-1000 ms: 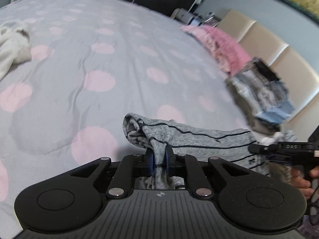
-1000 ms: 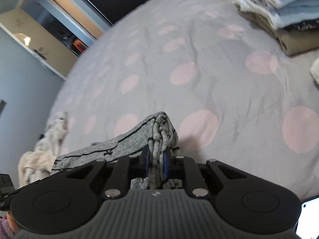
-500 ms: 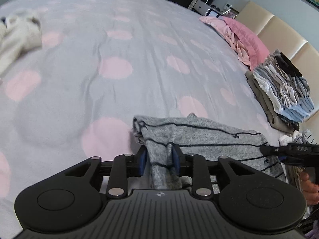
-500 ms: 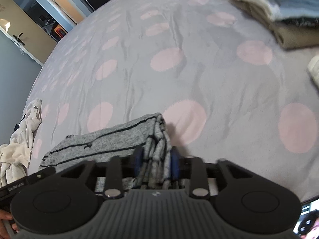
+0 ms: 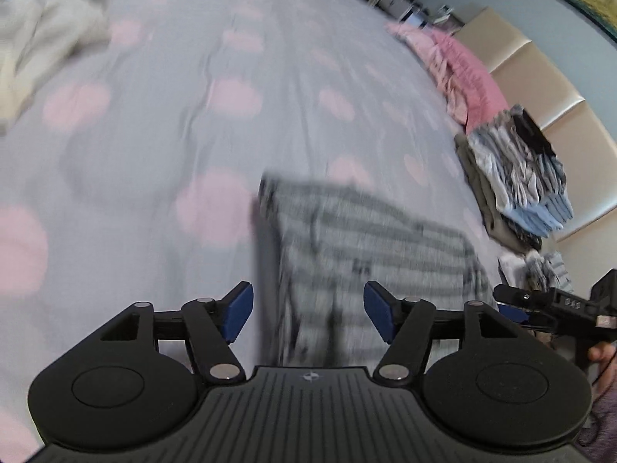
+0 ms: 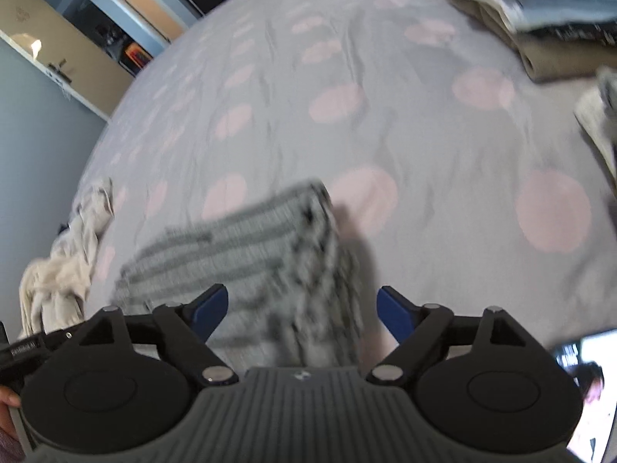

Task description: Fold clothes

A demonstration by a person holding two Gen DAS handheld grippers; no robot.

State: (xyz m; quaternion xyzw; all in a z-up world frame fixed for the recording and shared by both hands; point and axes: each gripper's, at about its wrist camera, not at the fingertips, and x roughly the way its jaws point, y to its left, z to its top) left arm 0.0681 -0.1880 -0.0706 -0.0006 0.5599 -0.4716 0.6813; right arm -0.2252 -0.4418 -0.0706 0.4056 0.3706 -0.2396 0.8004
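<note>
While both grippers (image 5: pixel 308 310) (image 6: pixel 302 310) gape, striped garment (image 5: pixel 370 250) lies on pink-dotted grey bedspread (image 5: pixel 193 115); folded stack (image 5: pixel 516 177) by headboard (image 5: pixel 540 88).

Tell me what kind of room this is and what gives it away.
Most likely a bedroom. A wide bed with a grey, pink-dotted sheet fills both views, a padded cream headboard stands behind a pink pillow, and a stack of folded clothes sits beside a striped grey garment.
</note>
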